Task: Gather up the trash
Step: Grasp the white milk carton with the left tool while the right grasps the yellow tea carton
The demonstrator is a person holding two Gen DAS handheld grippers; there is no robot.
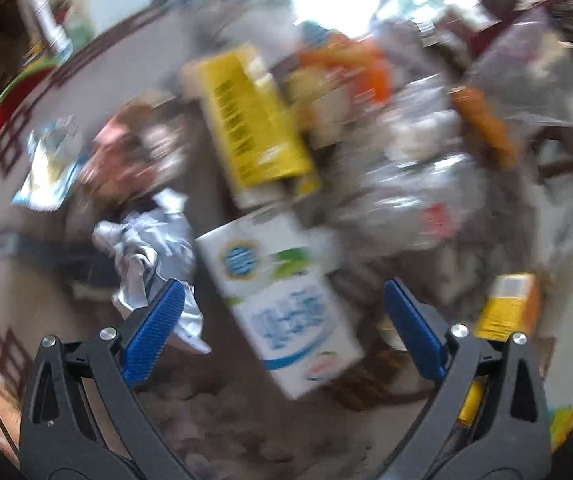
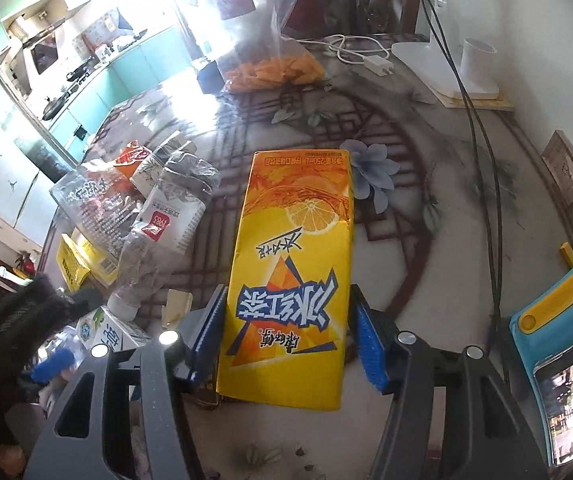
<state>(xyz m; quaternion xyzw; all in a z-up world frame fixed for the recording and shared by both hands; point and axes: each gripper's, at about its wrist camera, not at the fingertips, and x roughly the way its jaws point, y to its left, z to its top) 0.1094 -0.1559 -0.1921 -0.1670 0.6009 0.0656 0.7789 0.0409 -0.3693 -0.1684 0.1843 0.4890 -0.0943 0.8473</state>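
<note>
My right gripper [image 2: 286, 332] is shut on a yellow-orange iced tea carton [image 2: 292, 264], its blue pads pressed on both sides, above the patterned table [image 2: 406, 208]. My left gripper [image 1: 282, 320] is open, its blue pads either side of a white and blue milk carton [image 1: 282, 300] lying on the table. The left wrist view is blurred. Beside the milk carton lie crumpled white paper [image 1: 150, 256], a yellow box [image 1: 254, 124], crushed clear plastic bottles [image 1: 418, 172] and a small orange carton [image 1: 510, 308]. The right wrist view shows the bottles [image 2: 146, 248] and the milk carton [image 2: 114, 332] at the left.
A bag of orange snacks [image 2: 274, 68], a white charger with its cable [image 2: 374, 60] and a white lamp base [image 2: 446, 72] stand at the far side. A blue and yellow phone holder [image 2: 558, 340] is at the right. Black cables [image 2: 486, 160] hang across the table.
</note>
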